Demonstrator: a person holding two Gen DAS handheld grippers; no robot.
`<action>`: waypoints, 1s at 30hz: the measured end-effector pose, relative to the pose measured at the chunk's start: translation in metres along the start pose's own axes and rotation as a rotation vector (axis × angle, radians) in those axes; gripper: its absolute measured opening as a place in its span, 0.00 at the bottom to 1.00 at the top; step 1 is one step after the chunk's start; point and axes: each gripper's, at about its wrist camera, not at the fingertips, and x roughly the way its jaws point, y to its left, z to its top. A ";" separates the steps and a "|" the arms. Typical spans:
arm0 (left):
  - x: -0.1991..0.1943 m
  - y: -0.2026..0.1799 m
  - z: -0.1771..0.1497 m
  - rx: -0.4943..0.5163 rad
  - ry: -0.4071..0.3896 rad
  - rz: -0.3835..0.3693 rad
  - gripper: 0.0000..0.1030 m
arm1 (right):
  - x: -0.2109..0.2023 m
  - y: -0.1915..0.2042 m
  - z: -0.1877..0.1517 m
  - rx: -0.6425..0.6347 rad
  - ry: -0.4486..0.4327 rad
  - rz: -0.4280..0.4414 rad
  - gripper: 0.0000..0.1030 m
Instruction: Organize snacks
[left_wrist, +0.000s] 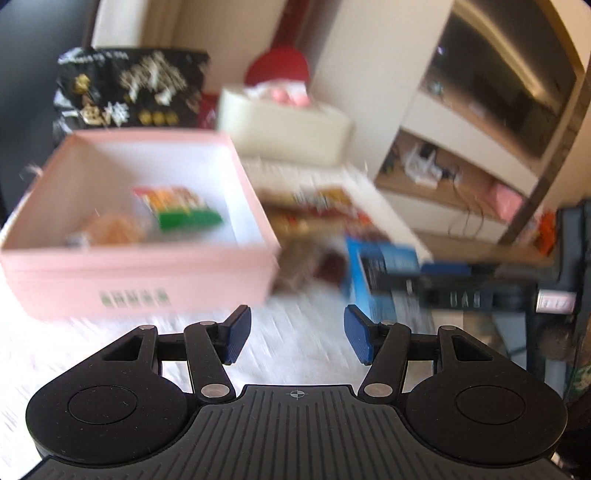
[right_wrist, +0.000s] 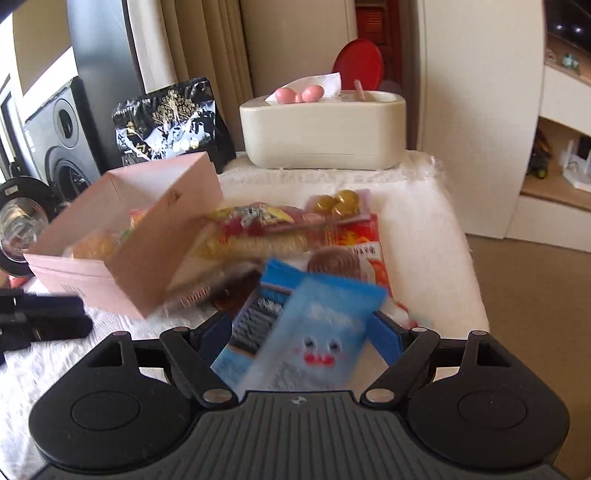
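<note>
A pink open box (left_wrist: 147, 266) sits on the white cloth, with a few snacks inside, among them a red-and-green packet (left_wrist: 177, 208). My left gripper (left_wrist: 295, 334) is open and empty in front of the box's near wall. My right gripper (right_wrist: 299, 332) is shut on a blue snack packet (right_wrist: 306, 332) with a cartoon face, held above the cloth. It shows in the left wrist view (left_wrist: 384, 273) too. The pink box (right_wrist: 122, 251) lies to its left. A pile of snack packets (right_wrist: 280, 229) lies beyond it.
A cream tissue box (right_wrist: 321, 129) and a black printed bag (right_wrist: 173, 122) stand at the back of the white-clothed table (right_wrist: 436, 229). A speaker (right_wrist: 62, 140) stands far left. The table's right edge drops to the floor (right_wrist: 535, 295). Shelves (left_wrist: 461, 177) stand at the right.
</note>
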 end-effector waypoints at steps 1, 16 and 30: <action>0.002 -0.003 -0.003 0.012 0.010 0.014 0.59 | -0.002 0.004 -0.003 -0.012 -0.028 -0.008 0.79; -0.012 0.030 -0.009 -0.082 -0.002 0.093 0.59 | 0.080 0.037 0.057 0.004 0.093 0.202 0.54; 0.003 0.016 -0.011 -0.003 0.029 -0.041 0.59 | 0.046 0.039 0.031 -0.314 0.147 0.304 0.41</action>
